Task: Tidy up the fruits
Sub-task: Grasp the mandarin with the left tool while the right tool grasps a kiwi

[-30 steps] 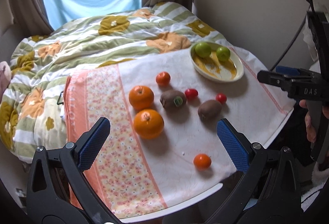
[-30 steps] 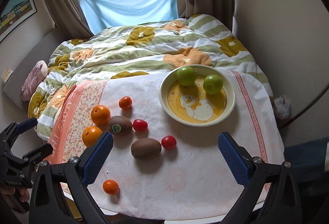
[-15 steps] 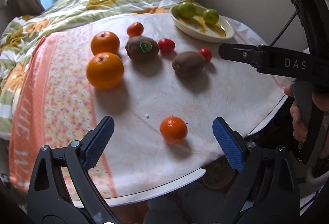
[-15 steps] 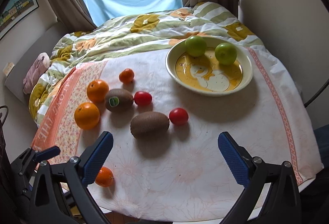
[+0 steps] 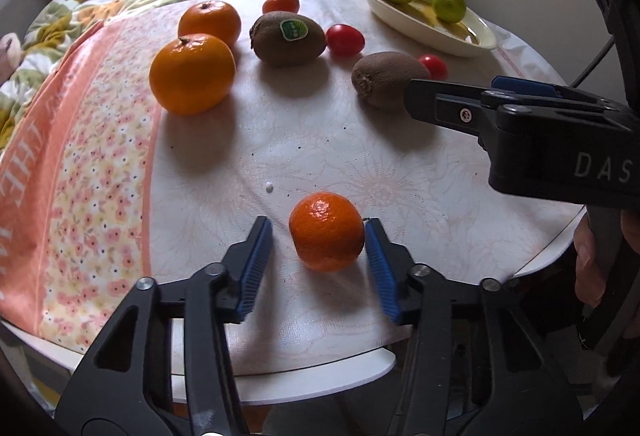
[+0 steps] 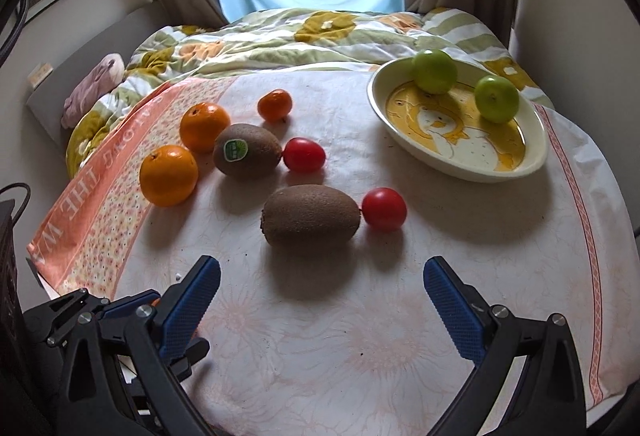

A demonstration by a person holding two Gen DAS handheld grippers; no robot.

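The left hand-held gripper (image 5: pixel 318 236) is low over the near edge of the desk (image 5: pixel 280 376), and its jaws are closing around a small mandarin (image 5: pixel 326 231) that sits on the white cloth (image 5: pixel 320 148). The right pad (image 5: pixel 378 268) touches the fruit; the left pad (image 5: pixel 254 264) is a little apart from it, so the grip is not complete.

The right hand-held gripper (image 6: pixel 320 300) hovers with its jaws wide apart and nothing between them, just in front of a brown kiwi (image 6: pixel 311 215). A red cherry tomato (image 6: pixel 384 209) touches this kiwi.

Farther back are a kiwi with a sticker (image 6: pixel 246 151), two oranges (image 6: pixel 169 175) and another small mandarin (image 6: pixel 274 104). Two green fruits (image 6: pixel 434 71) lie in the yellow dish (image 6: pixel 400 144).
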